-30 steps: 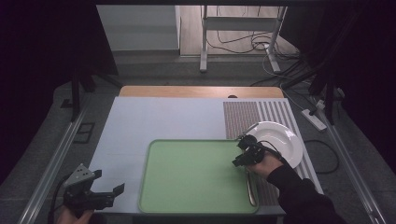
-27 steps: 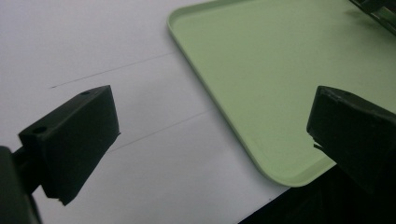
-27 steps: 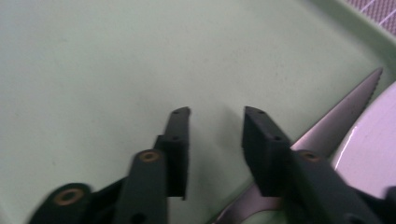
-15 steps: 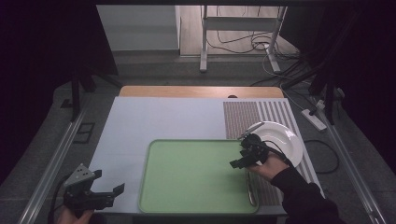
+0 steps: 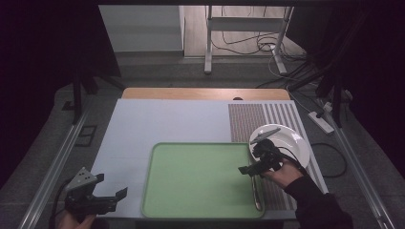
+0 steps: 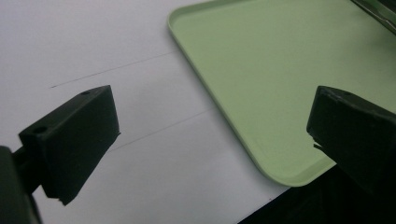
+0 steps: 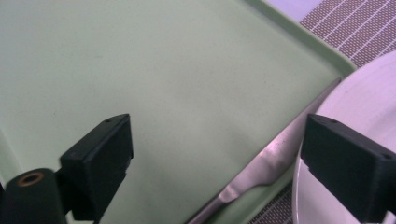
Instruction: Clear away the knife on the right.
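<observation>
Lying lengthwise along tray (image 5: 200,179) right rim: knife (image 5: 256,191), blade probably far.

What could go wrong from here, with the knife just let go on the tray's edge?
The knife lies along the green tray's right rim, so it may slide off onto the mat. The right gripper, whose jaws have just been opening with nothing between them, hangs close above the knife and the white plate and could knock either.
</observation>
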`<action>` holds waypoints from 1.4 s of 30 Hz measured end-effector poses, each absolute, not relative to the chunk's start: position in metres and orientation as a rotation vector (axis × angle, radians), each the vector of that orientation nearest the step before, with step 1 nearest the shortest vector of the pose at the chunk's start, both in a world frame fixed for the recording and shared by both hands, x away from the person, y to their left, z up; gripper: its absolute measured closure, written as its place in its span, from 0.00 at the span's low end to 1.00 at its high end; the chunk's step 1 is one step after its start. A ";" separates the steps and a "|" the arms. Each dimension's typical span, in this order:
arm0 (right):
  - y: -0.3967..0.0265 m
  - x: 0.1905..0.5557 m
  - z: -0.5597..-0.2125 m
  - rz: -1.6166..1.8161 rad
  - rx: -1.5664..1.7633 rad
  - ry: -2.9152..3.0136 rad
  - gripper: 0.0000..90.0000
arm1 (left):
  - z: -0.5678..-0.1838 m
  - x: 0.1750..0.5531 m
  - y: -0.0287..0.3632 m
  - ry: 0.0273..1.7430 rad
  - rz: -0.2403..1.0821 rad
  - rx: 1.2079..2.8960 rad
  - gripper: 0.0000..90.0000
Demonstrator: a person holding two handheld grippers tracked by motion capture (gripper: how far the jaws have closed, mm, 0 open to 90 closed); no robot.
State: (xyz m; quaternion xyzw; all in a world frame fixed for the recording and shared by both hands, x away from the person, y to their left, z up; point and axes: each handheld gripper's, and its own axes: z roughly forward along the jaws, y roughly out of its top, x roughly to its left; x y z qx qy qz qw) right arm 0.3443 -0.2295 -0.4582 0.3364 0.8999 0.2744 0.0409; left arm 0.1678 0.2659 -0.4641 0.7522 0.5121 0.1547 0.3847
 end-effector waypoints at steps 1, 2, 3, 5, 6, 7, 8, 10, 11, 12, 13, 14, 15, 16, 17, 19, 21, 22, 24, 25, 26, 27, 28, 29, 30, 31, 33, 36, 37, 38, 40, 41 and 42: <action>-0.231 0.344 -0.459 0.841 1.028 2.752 0.10 | -0.464 0.168 0.266 1.305 0.394 1.917 0.02; -0.232 0.343 -0.459 0.845 1.030 2.749 0.08 | -0.464 0.168 0.266 1.305 0.395 1.917 0.02; -0.233 0.342 -0.459 0.847 1.030 2.744 0.05 | -0.464 0.168 0.266 1.305 0.395 1.917 0.02; -0.235 0.342 -0.460 0.847 1.033 2.735 0.04 | -0.464 0.168 0.266 1.305 0.395 1.917 0.02; -0.237 0.341 -0.460 0.847 1.032 2.732 0.03 | -0.464 0.168 0.266 1.304 0.395 1.917 0.02; -0.238 0.341 -0.460 0.854 1.033 2.725 0.02 | -0.464 0.168 0.266 1.305 0.394 1.918 0.02; -0.239 0.340 -0.460 0.851 1.037 2.720 0.01 | -0.464 0.168 0.266 1.305 0.394 1.918 0.02; -0.242 0.339 -0.460 0.855 1.042 2.711 0.00 | -0.464 0.168 0.266 1.306 0.393 1.918 0.02; -0.243 0.339 -0.460 0.860 1.047 2.702 0.00 | -0.464 0.168 0.266 1.306 0.392 1.917 0.02; -0.245 0.338 -0.460 0.857 1.051 2.694 0.00 | -0.464 0.168 0.266 1.306 0.392 1.917 0.02; -0.246 0.338 -0.460 0.856 1.052 2.687 0.00 | -0.464 0.168 0.266 1.307 0.391 1.916 0.02; -0.247 0.337 -0.460 0.856 1.050 2.679 0.00 | -0.464 0.168 0.266 1.307 0.390 1.916 0.02; -0.248 0.336 -0.460 0.855 1.049 2.672 0.00 | -0.464 0.168 0.266 1.307 0.390 1.915 0.02; -0.249 0.336 -0.460 0.854 1.046 2.667 0.00 | -0.464 0.168 0.266 1.307 0.390 1.916 0.02; -0.250 0.335 -0.460 0.855 1.053 2.664 0.00 | -0.464 0.168 0.266 1.307 0.391 1.915 0.02; -0.252 0.335 -0.461 0.864 1.054 2.660 0.00 | -0.464 0.168 0.266 1.307 0.390 1.915 0.02; -0.254 0.334 -0.461 0.865 1.054 2.660 0.00 | -0.464 0.168 0.266 1.307 0.391 1.915 0.02; -0.254 0.333 -0.461 0.861 1.062 2.659 0.00 | -0.464 0.168 0.266 1.307 0.391 1.915 0.02; -0.256 0.332 -0.461 0.864 1.060 2.656 0.00 | -0.464 0.168 0.266 1.308 0.391 1.914 0.02; -0.257 0.331 -0.461 0.867 1.062 2.653 0.00 | -0.464 0.168 0.266 1.308 0.390 1.914 0.02; -0.258 0.331 -0.460 0.864 1.062 2.650 0.00 | -0.464 0.168 0.266 1.308 0.390 1.915 0.02; -0.259 0.330 -0.460 0.867 1.060 2.646 0.00 | -0.464 0.168 0.266 1.308 0.391 1.915 0.02; -0.260 0.329 -0.460 0.867 1.065 2.640 0.00 | -0.464 0.168 0.266 1.308 0.391 1.915 0.02; -0.261 0.328 -0.460 0.869 1.064 2.638 0.00 | -0.464 0.168 0.266 1.307 0.391 1.914 0.02; -0.262 0.327 -0.460 0.870 1.067 2.634 0.00 | -0.464 0.168 0.266 1.308 0.391 1.914 0.02; -0.263 0.326 -0.459 0.871 1.069 2.631 0.00 | -0.464 0.168 0.266 1.308 0.390 1.914 0.02; -0.265 0.323 -0.459 0.878 1.083 2.623 0.00 | -0.464 0.168 0.266 1.308 0.391 1.914 0.02; -0.270 0.320 -0.458 0.894 1.091 2.613 0.00 | -0.464 0.168 0.266 1.309 0.390 1.914 0.02; -0.271 0.319 -0.457 0.897 1.093 2.607 0.00 | -0.464 0.168 0.266 1.309 0.390 1.913 0.02; -0.272 0.317 -0.457 0.899 1.101 2.599 0.00 | -0.464 0.168 0.266 1.309 0.390 1.913 0.02; -0.275 0.315 -0.456 0.902 1.107 2.585 0.00 | -0.464 0.168 0.266 1.309 0.390 1.913 0.02; -0.276 0.314 -0.456 0.904 1.112 2.579 0.00 | -0.464 0.168 0.266 1.309 0.389 1.913 0.02; -0.278 0.313 -0.455 0.906 1.117 2.572 0.00 | -0.464 0.168 0.267 1.309 0.389 1.913 0.02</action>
